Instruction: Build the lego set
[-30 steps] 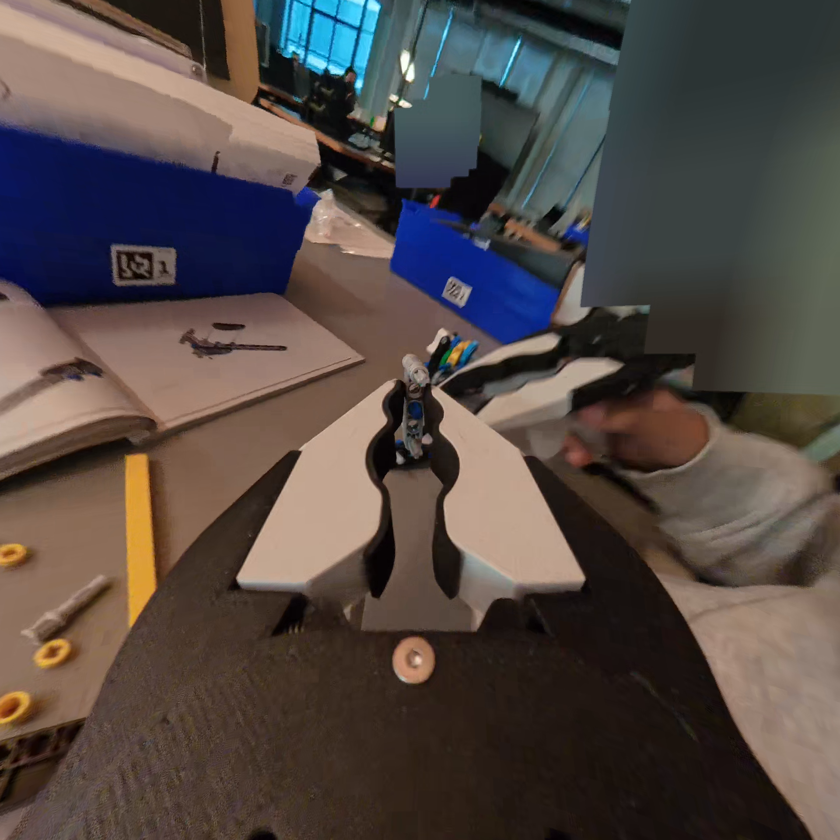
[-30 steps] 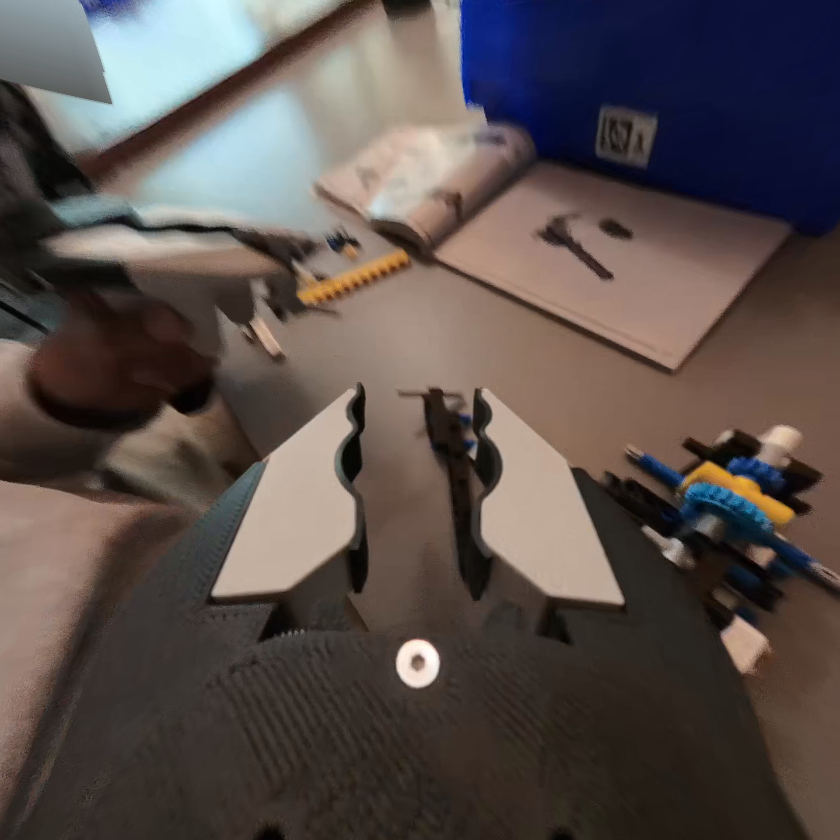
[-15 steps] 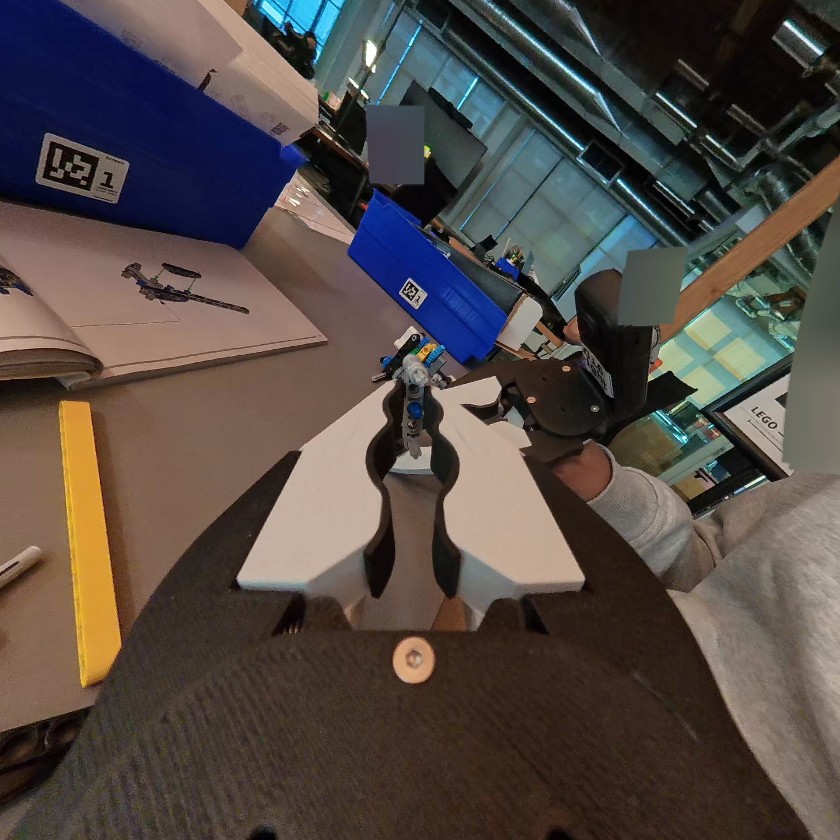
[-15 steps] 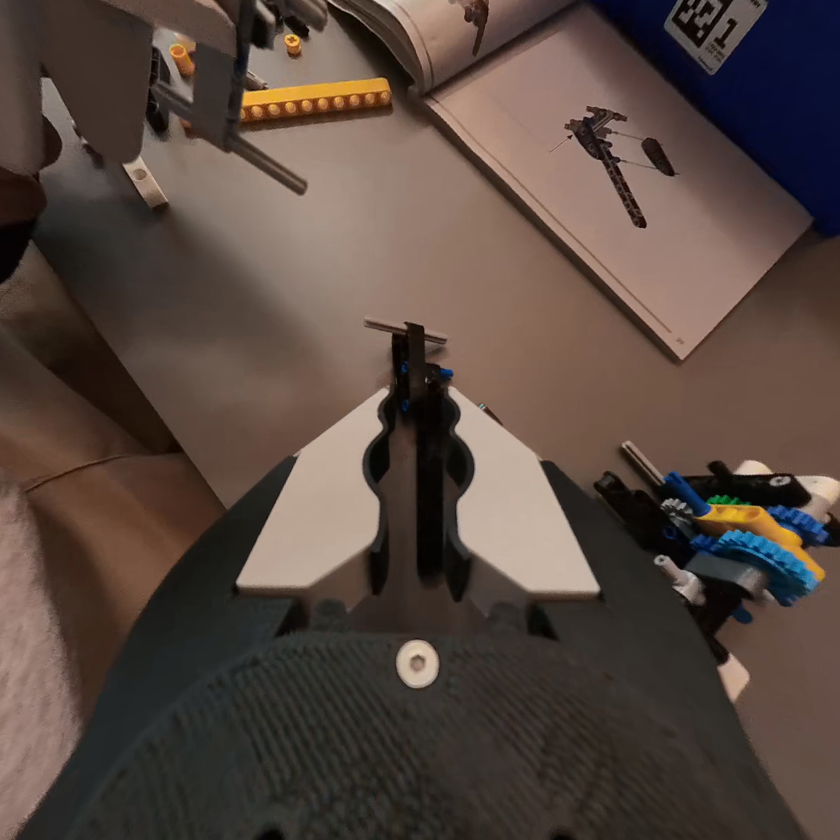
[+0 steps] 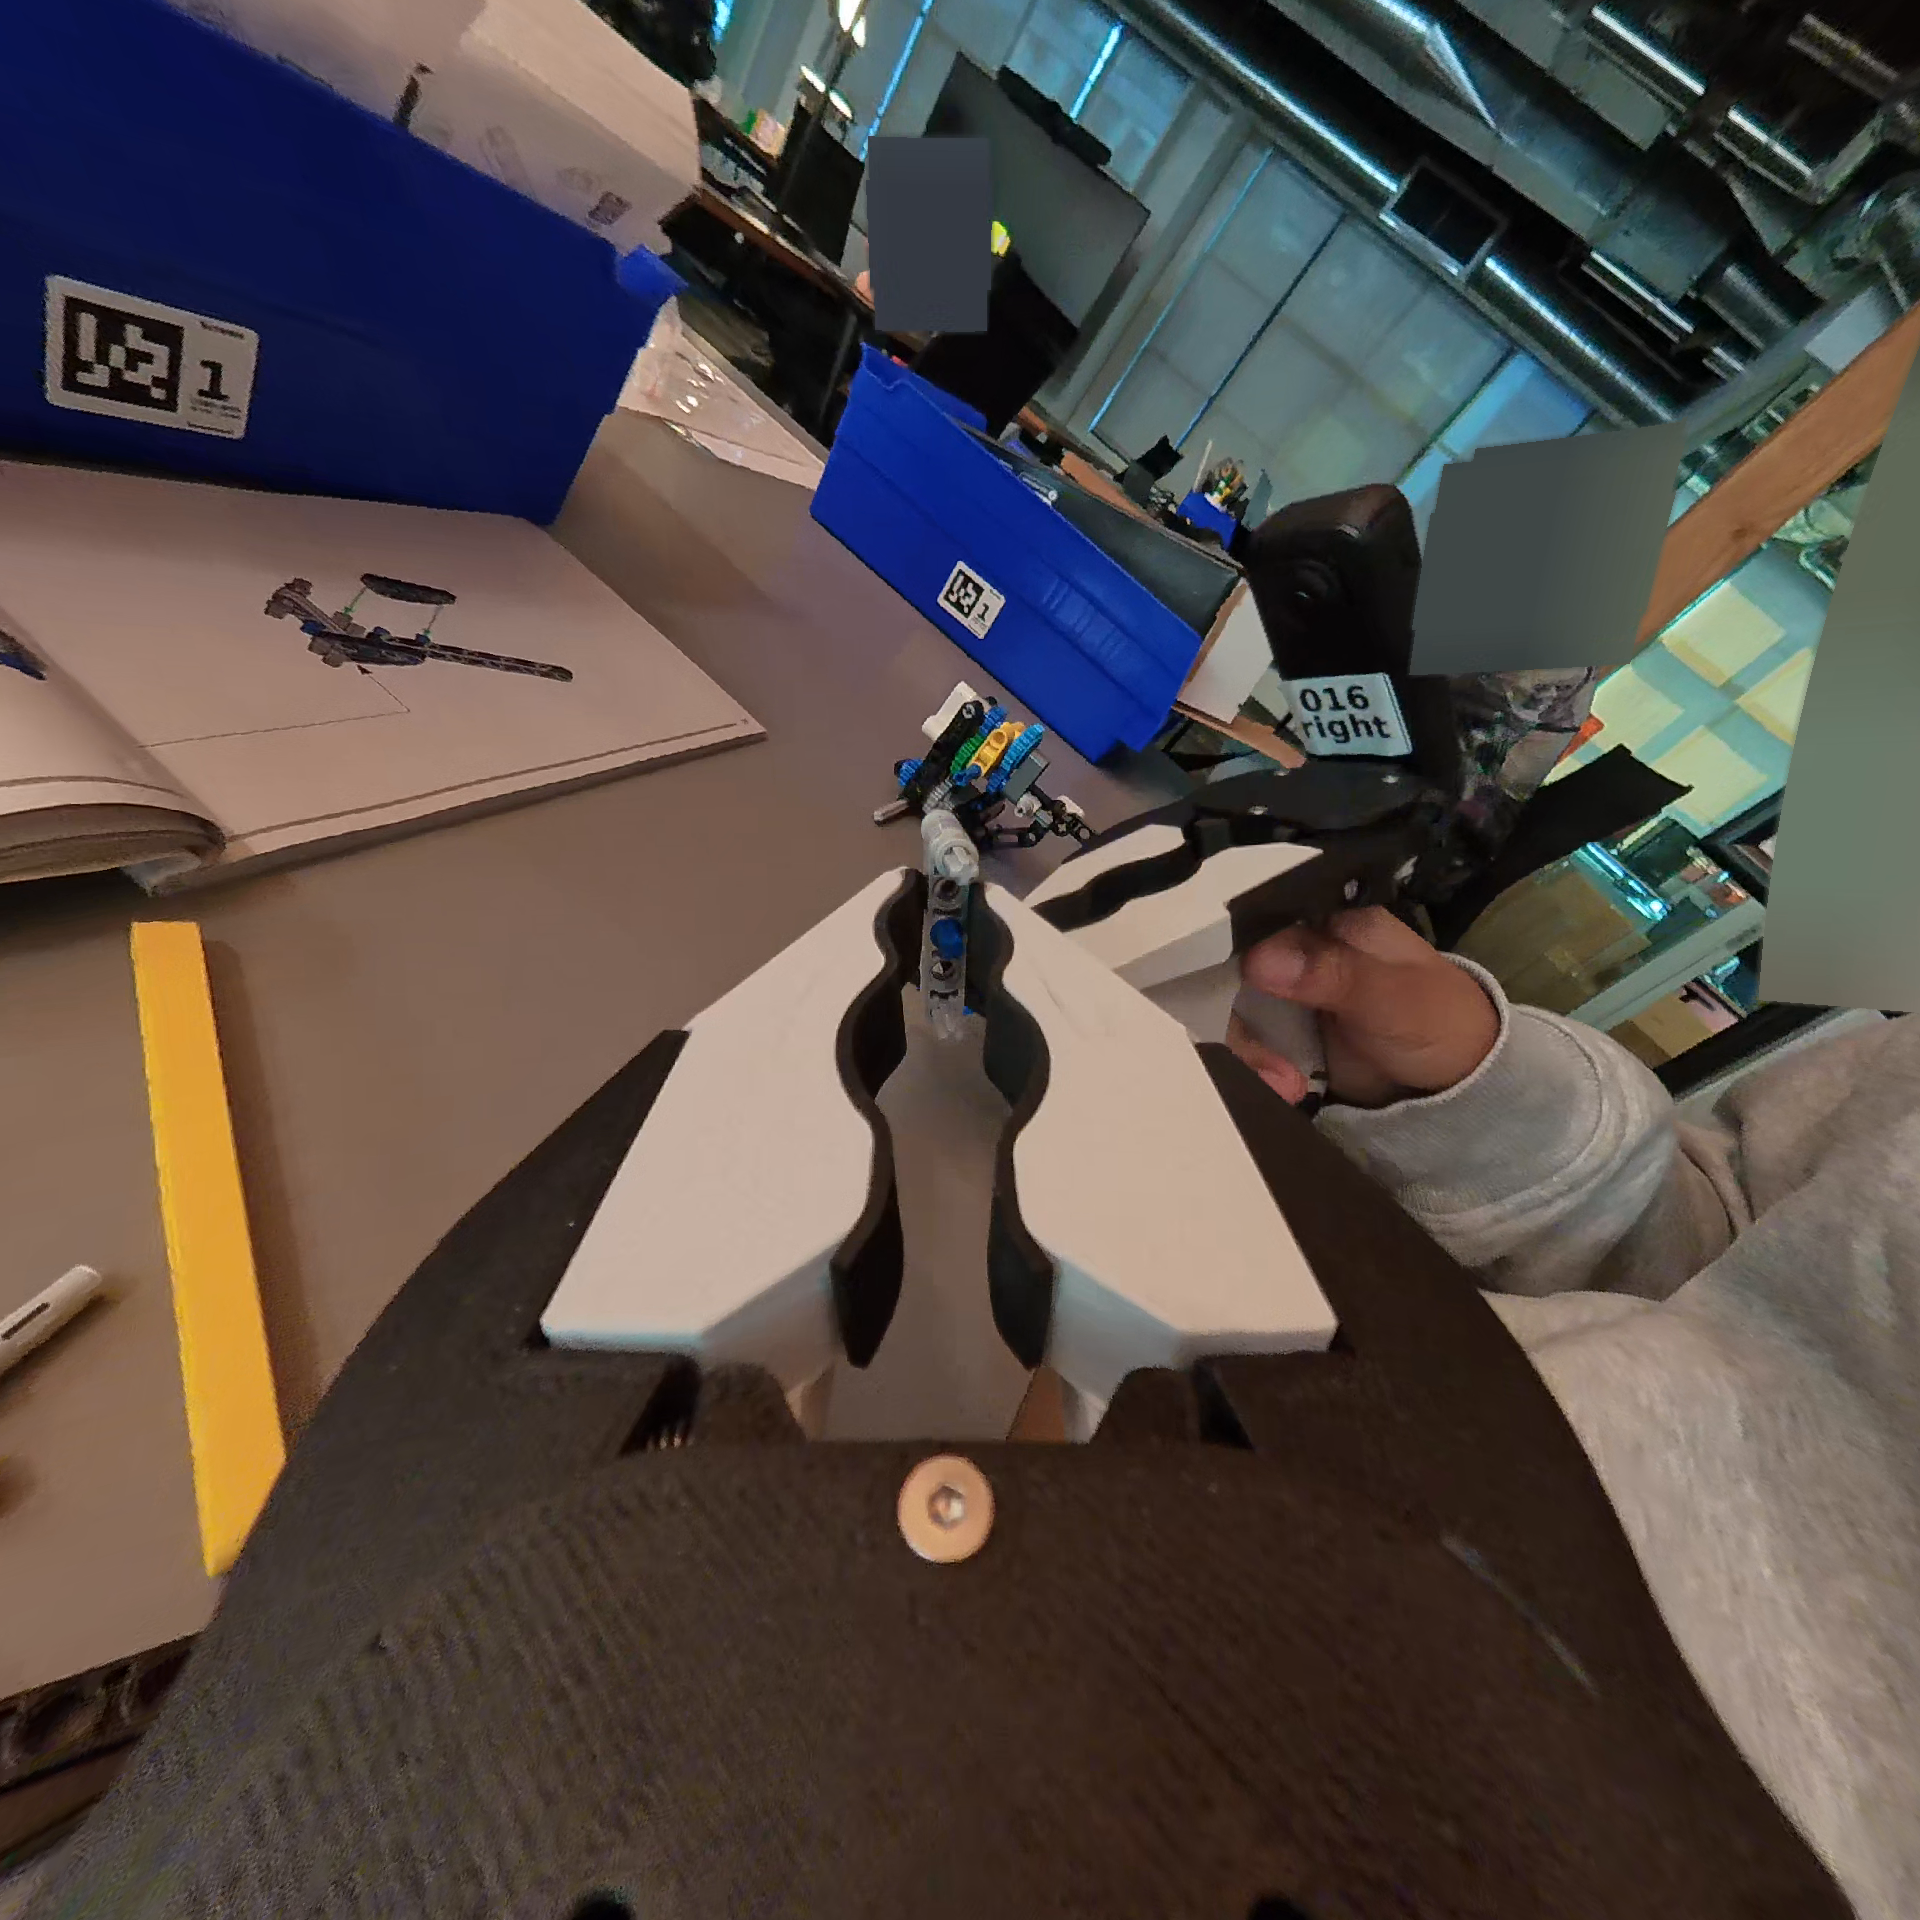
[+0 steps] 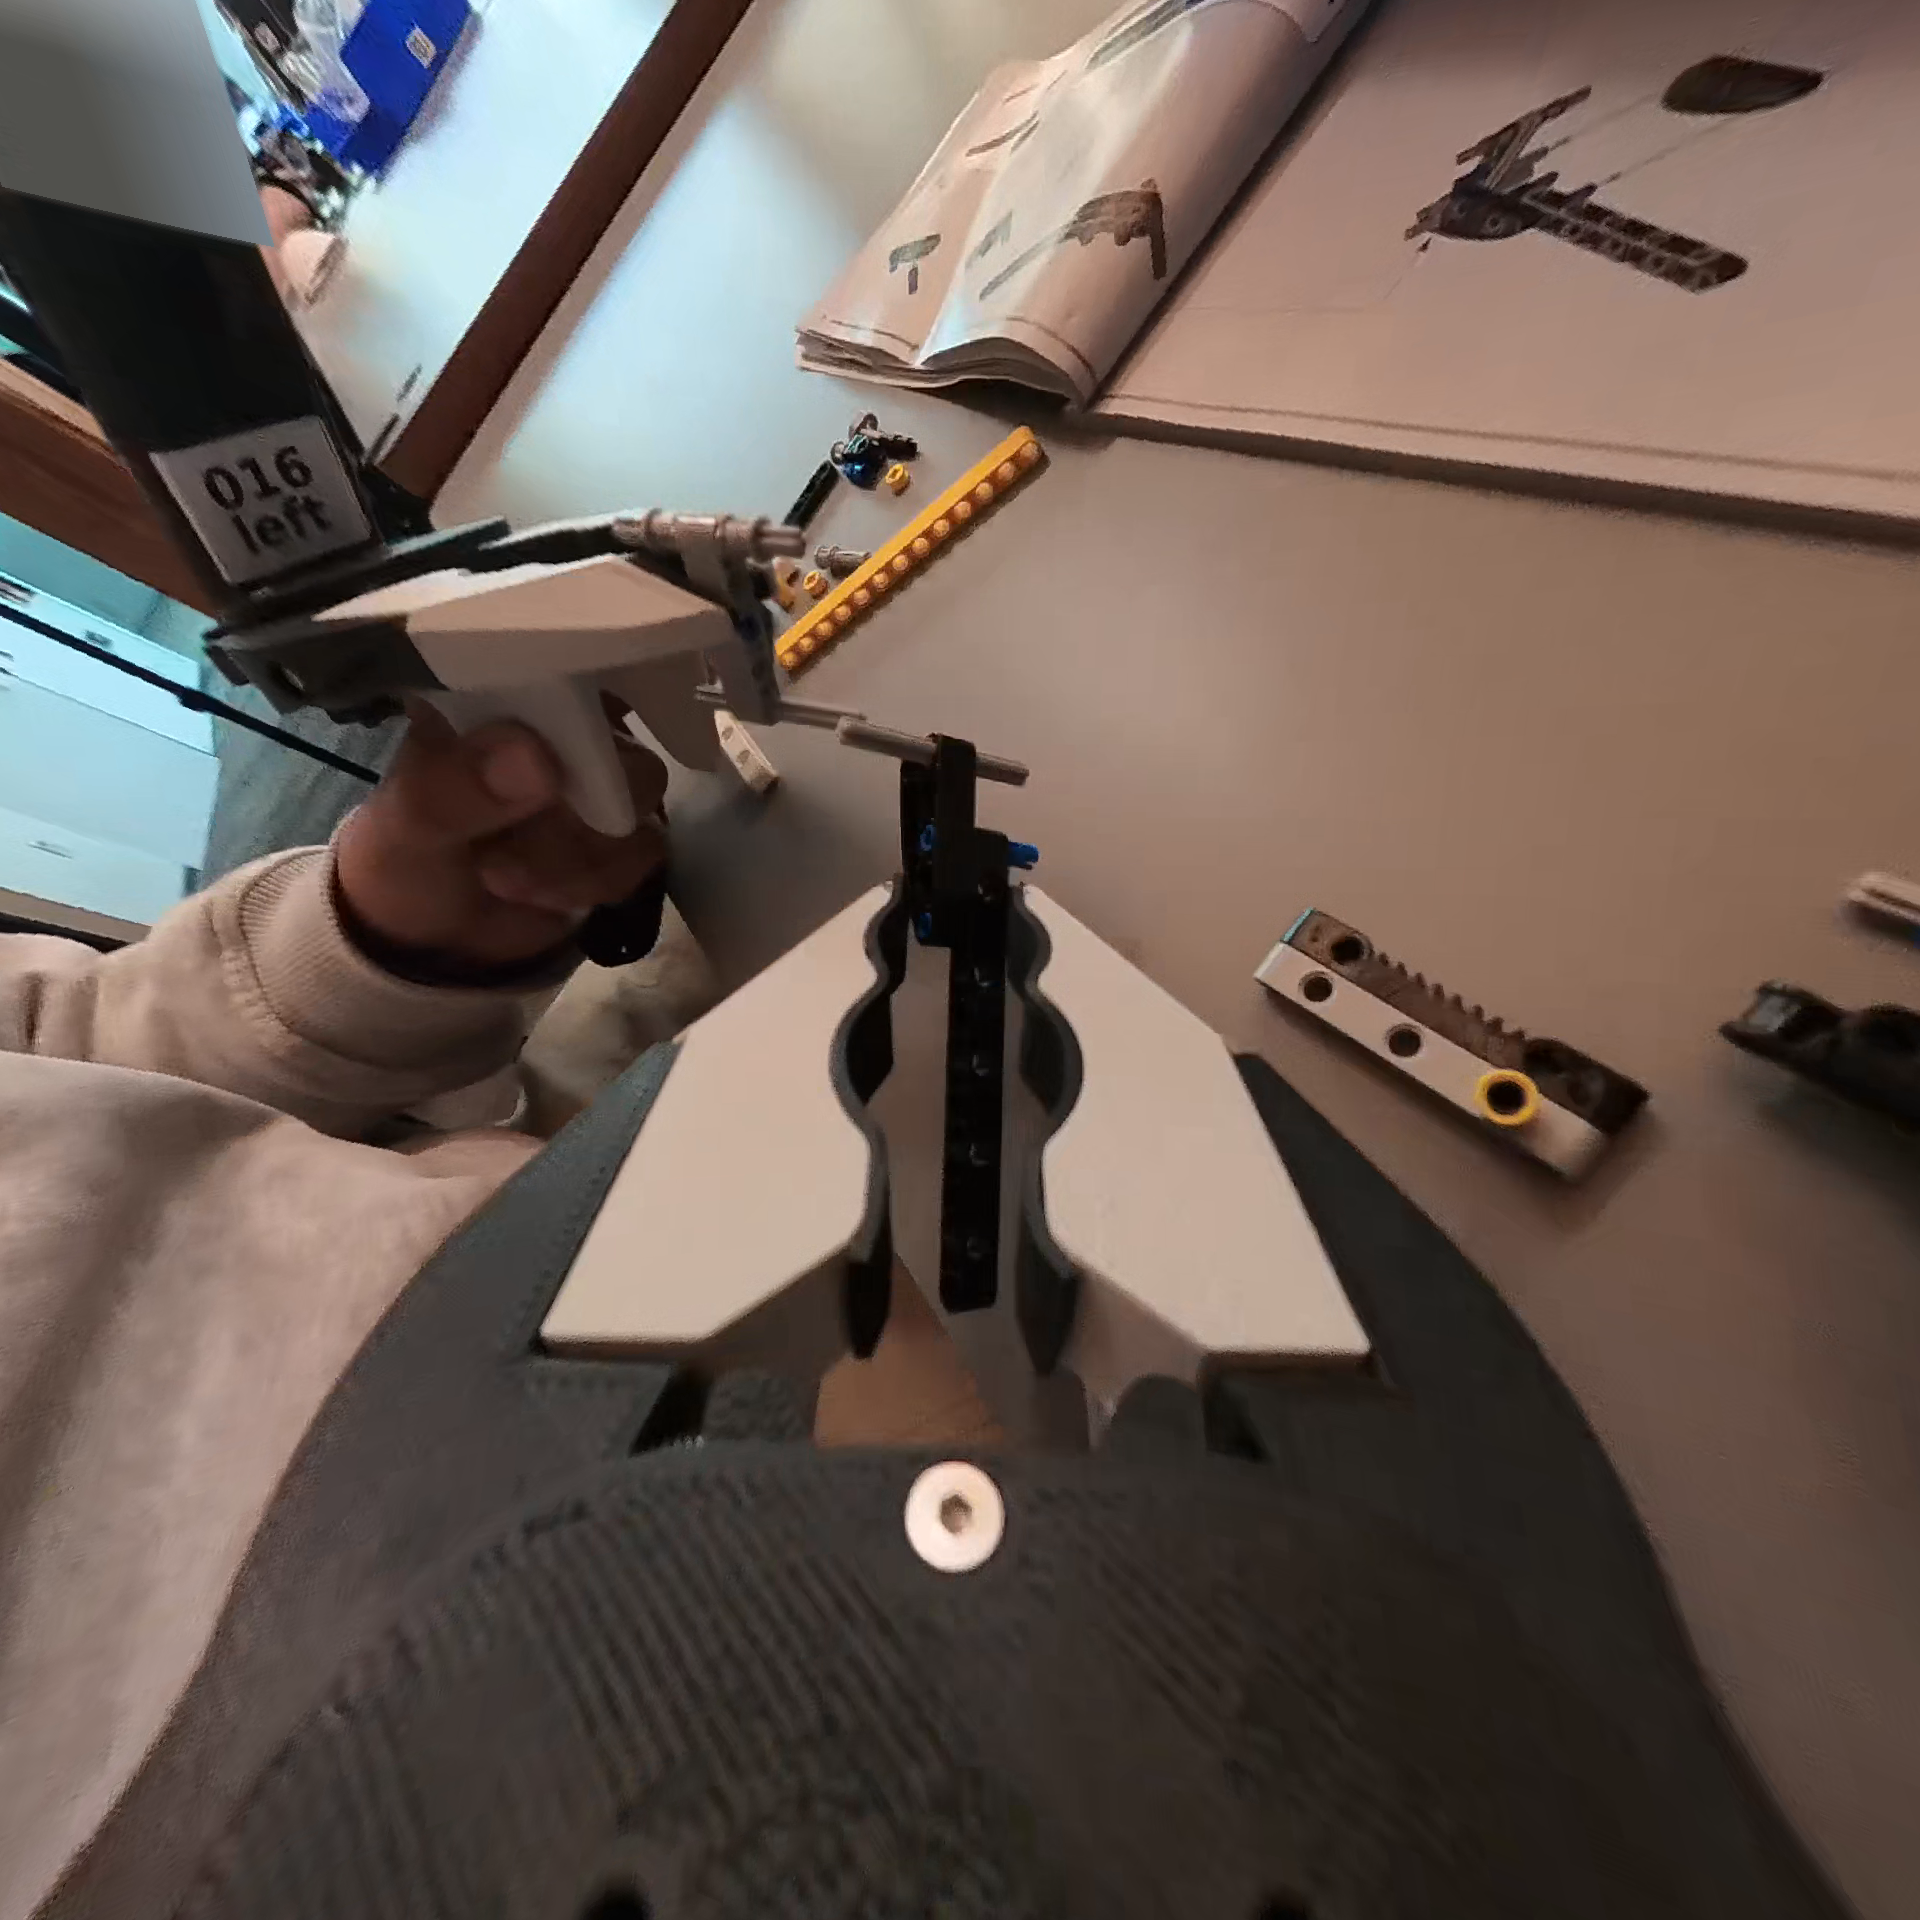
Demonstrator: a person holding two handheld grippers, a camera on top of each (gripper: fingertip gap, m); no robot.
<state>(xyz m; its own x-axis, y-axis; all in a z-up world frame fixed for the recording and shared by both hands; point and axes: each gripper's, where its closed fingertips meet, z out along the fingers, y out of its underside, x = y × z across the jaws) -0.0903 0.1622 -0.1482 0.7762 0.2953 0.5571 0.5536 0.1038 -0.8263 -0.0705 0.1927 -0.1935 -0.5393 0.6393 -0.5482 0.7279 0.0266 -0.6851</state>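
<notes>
Two grippers are clamped on parts above the table: the left gripper pinches a small grey piece, the right gripper a black beam. Right of the open manual lies what seems a geared assembly.

We see a grey matte table bearing an open white instruction booklet, two blue plastic bins, a long yellow holed beam, a multicoloured gear assembly and a white-and-grey toothed rack piece
</notes>
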